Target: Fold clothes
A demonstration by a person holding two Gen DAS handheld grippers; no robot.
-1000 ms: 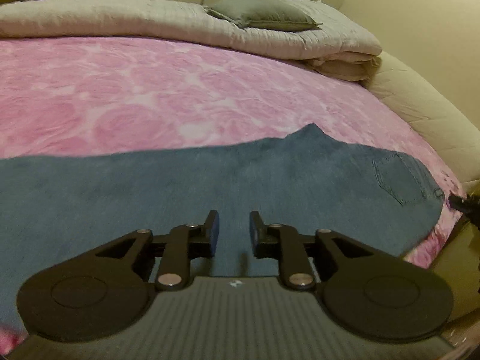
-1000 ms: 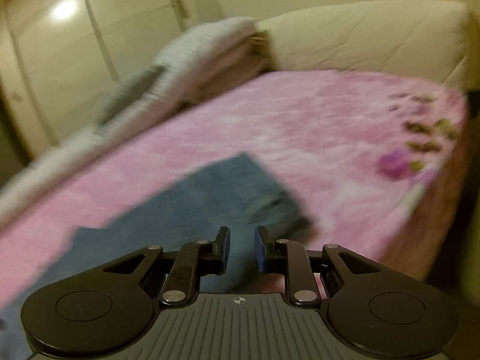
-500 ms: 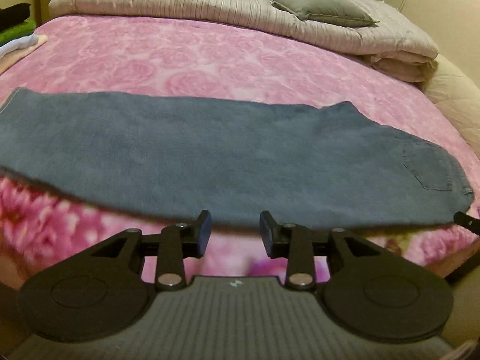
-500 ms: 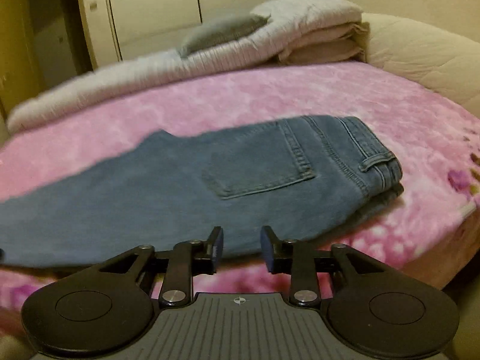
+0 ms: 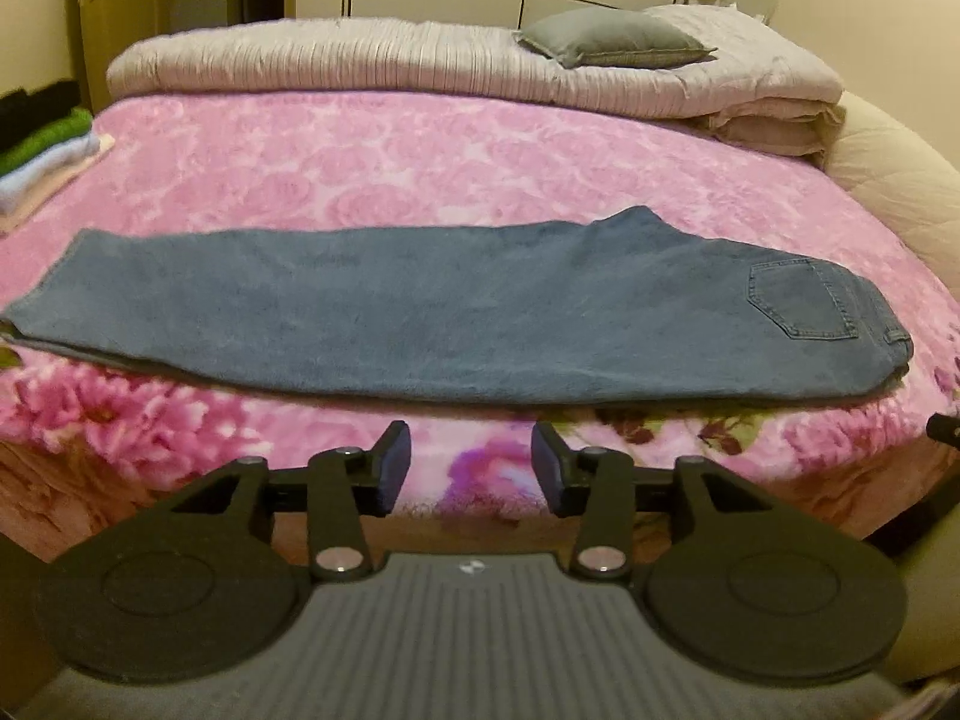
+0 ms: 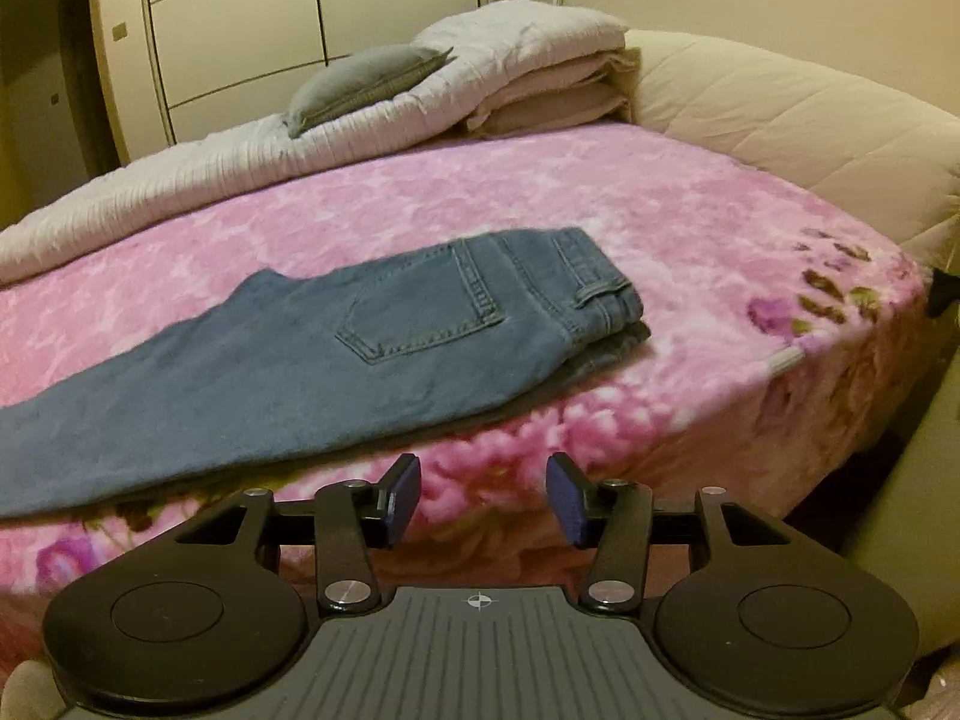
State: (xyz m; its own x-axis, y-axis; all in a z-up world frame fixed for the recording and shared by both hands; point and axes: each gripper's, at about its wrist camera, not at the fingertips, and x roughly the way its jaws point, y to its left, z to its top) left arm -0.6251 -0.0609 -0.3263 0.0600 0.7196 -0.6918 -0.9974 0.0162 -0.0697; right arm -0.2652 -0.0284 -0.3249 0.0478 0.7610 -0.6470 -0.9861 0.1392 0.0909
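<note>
Left gripper (image 5: 471, 468): blue-padded fingers (image 5: 393, 468) stood wide apart, nothing between them. It hung off the near edge of the bed, short of the cloth, touching nothing.

Right gripper (image 6: 483, 495): fingers (image 6: 403, 498) likewise spread wide and empty, held clear of the bed's near side.

Just beyond both grippers, the folded pair of blue denim jeans (image 5: 456, 312) lay flat along the near edge of the pink rose-patterned fleece blanket (image 5: 420, 168), legs doubled one on the other. In the left wrist view the leg ends ran out to the left and the waist sat at the right, back pocket (image 5: 801, 300) facing up. In the right wrist view the jeans (image 6: 312, 360) showed the same pocket (image 6: 420, 312) and a belt loop at the waistband, waist end near the bed's right corner.

Farther back, across the blanket (image 6: 540, 192), a long folded off-white ribbed quilt (image 5: 420, 66) lay along the far side, with a small grey pillow (image 5: 612, 39) resting on top. A cream padded bed surround (image 6: 780, 114) curved round the right side. At the far left, a small stack of folded clothes, green over pale blue (image 5: 42, 150), sat beside the blanket. Cream wardrobe doors (image 6: 300, 18) stood behind.
</note>
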